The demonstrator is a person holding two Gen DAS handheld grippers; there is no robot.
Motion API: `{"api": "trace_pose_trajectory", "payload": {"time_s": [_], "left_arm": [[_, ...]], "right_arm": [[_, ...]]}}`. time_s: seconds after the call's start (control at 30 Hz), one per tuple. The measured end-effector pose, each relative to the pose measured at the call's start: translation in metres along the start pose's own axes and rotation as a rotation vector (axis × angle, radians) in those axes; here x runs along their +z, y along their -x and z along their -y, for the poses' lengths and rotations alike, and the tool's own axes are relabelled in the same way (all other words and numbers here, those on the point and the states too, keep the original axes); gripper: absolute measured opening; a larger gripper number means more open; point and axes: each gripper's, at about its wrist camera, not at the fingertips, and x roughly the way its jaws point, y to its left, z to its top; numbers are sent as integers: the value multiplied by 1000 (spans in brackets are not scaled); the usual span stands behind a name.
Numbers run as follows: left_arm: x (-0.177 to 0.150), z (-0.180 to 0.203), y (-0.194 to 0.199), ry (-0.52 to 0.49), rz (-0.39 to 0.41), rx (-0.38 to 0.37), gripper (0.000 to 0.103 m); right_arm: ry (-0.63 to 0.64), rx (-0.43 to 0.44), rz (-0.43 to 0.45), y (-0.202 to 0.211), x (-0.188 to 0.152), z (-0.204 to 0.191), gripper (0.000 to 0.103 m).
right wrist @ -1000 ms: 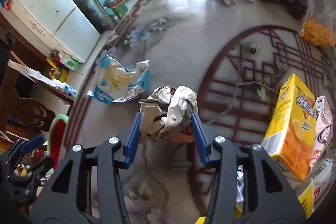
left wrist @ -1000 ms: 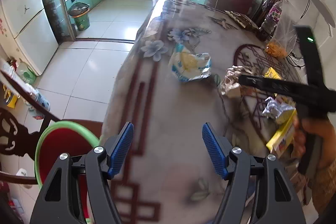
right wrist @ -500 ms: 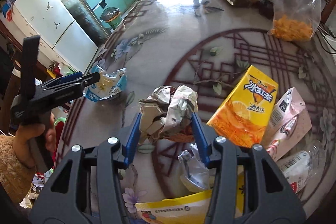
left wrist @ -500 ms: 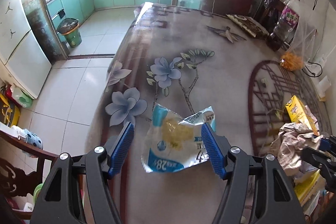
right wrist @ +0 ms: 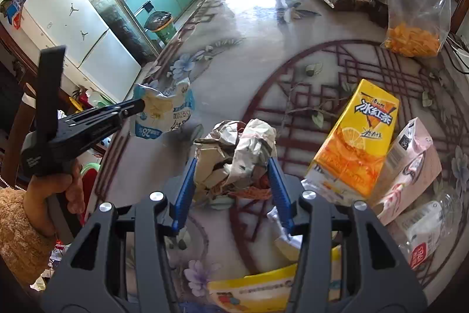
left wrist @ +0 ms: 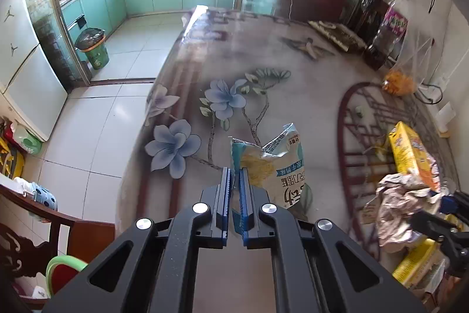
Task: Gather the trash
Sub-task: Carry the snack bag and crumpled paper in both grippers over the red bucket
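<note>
My left gripper point(left wrist: 234, 175) is shut on the edge of a blue, white and yellow snack bag point(left wrist: 272, 166), which stands lifted off the flowered table. In the right wrist view the same bag point(right wrist: 164, 113) hangs from the left gripper point(right wrist: 140, 106). My right gripper point(right wrist: 231, 163) is shut on a crumpled ball of paper point(right wrist: 234, 154), held just above the table; the ball also shows in the left wrist view point(left wrist: 401, 204).
A yellow iced-tea carton point(right wrist: 357, 143), a pink carton point(right wrist: 410, 166), a plastic bottle point(right wrist: 428, 228) and a yellow wrapper point(right wrist: 255, 289) lie near the right gripper. A bag of orange snacks point(right wrist: 413, 40) stands at the back. A green-rimmed red bin point(left wrist: 61, 269) sits beside the table.
My left gripper has closed on the snack bag and lifted it off the table. The right gripper still holds the paper ball and has barely moved.
</note>
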Motion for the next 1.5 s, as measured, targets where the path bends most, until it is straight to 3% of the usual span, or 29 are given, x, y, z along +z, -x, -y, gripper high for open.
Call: {"api": "trace_pose_trajectory", "payload": {"time_s": [0.23,0.53,0.73,1.07,1.33,1.5], "left_arm": [[-31,-6,60,57,31,-5,3],[-88,-2,120,80,43,13,3],[-108,-11,144,113,75,37,3],[-145,-31,163,162,97,10,3],[-154,-59,163,143,92,-37,3],[-162,-80,162,138,63,-48,3]], "right_arm": [[-14,73,25,23,-8,-19,48],[21,84,71,53,-27,-40,48],[46,95,74,63,-40,-52,48],[102,67,63,72,-65,-80,48],[110,-32,94,86,-83,-111,48],[86,-35,74,80,-96,-132,48]]}}
